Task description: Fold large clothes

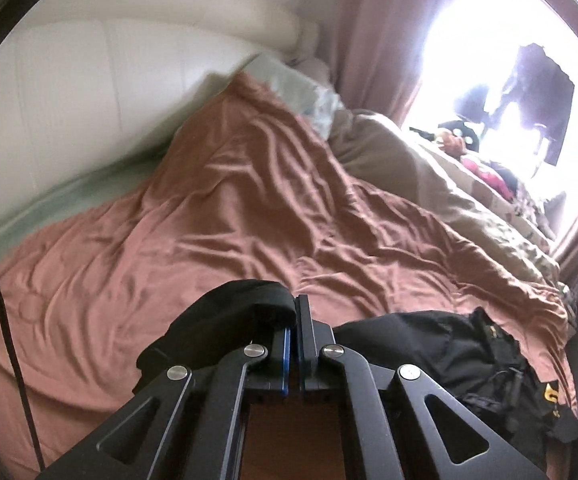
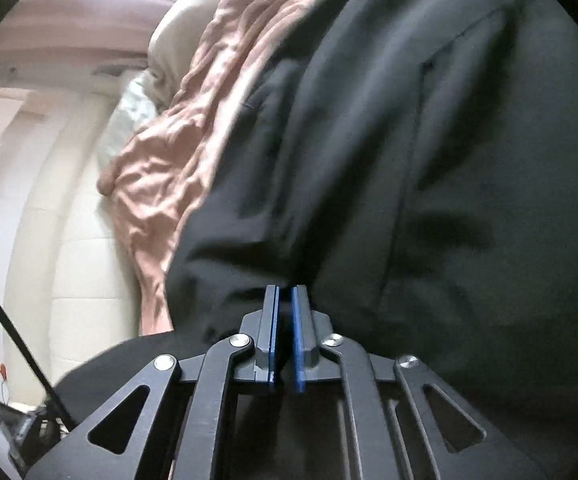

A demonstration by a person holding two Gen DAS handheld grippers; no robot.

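A large black garment (image 1: 441, 344) lies at the near edge of the bed on a pink-brown cover (image 1: 229, 200). My left gripper (image 1: 293, 312) is shut on a fold of the black garment, which bunches over its left finger. In the right wrist view the same black garment (image 2: 409, 140) fills most of the frame, hanging close in front of the camera. My right gripper (image 2: 285, 292) is shut on its lower edge, with the cloth pinched between the blue pads. A yellow print on the garment (image 1: 551, 394) shows at the far right.
A beige duvet (image 1: 429, 184) and a pale pillow (image 1: 305, 92) lie at the back of the bed. A white padded headboard (image 1: 89, 80) stands on the left. Pink curtains (image 1: 377, 32) frame a bright window with clutter (image 1: 485, 168) on the sill.
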